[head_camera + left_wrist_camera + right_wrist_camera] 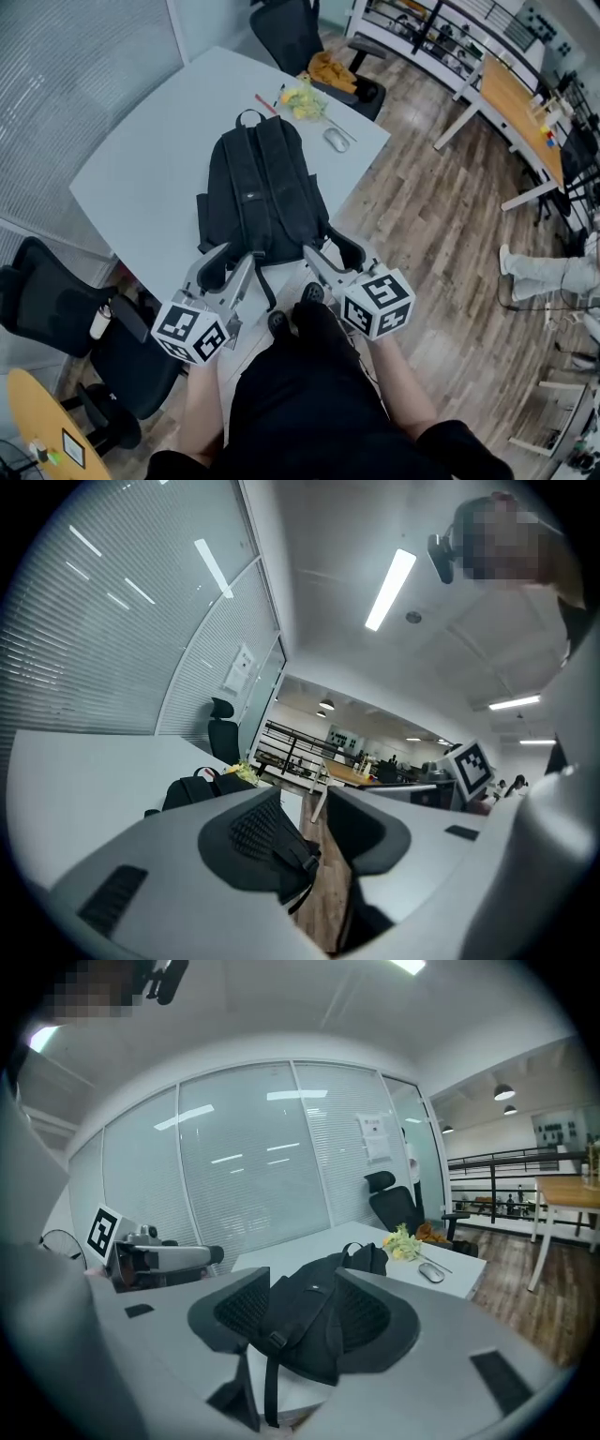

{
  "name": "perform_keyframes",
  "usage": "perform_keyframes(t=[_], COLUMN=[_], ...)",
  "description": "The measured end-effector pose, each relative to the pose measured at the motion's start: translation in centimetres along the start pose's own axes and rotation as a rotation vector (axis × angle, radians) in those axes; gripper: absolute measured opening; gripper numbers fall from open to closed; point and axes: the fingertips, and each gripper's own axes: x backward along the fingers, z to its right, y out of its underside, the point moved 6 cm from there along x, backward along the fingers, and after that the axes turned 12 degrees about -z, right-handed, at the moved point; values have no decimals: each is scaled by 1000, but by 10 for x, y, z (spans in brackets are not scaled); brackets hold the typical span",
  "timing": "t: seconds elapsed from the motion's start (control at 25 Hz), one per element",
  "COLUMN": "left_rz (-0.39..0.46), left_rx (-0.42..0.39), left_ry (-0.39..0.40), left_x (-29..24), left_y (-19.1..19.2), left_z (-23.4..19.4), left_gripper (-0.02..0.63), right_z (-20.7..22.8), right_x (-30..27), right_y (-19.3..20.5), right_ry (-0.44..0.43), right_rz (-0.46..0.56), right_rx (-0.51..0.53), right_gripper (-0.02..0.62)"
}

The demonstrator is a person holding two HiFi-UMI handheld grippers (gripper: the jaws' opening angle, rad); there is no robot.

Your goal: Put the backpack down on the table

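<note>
Head view: backpack [267,187] lies just beyond left tongs [240,253] and right tongs [317,249].

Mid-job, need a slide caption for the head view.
Black backpack lies straps-up on the white table, left tool and right tool open at its near end.

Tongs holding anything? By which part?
Nothing clamped. The backpack lies on the table; a strap sits between the open jaws of left tongs and right tongs, unpinched.

Person: black clothing [309,394], black shoes [278,322] at 12 o'clock. Left gripper [236,258] and right gripper [321,255]: grey jaws, dark ribbed pads [248,1312]; white cubes [192,330], black square markers.
</note>
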Motion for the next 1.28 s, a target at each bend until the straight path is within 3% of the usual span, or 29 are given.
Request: perform_keyframes(t=[0.32,0.84,1.28], left_rz=[32,-18,-16], left_rx=[-74,-106,-106], left_ry=[4,0,-3], left_x=[4,-4,-3], left_y=[-7,-3,-4], left_z=[22,25,25], left_gripper=[82,11,3], right_z=[-15,-11,-16], right_x=[23,30,26], right_y=[1,4,7], right_ry=[-58,-34,-31], right_rz=[121,130,77], right_rx=[10,24,74], right_gripper=[163,18,8])
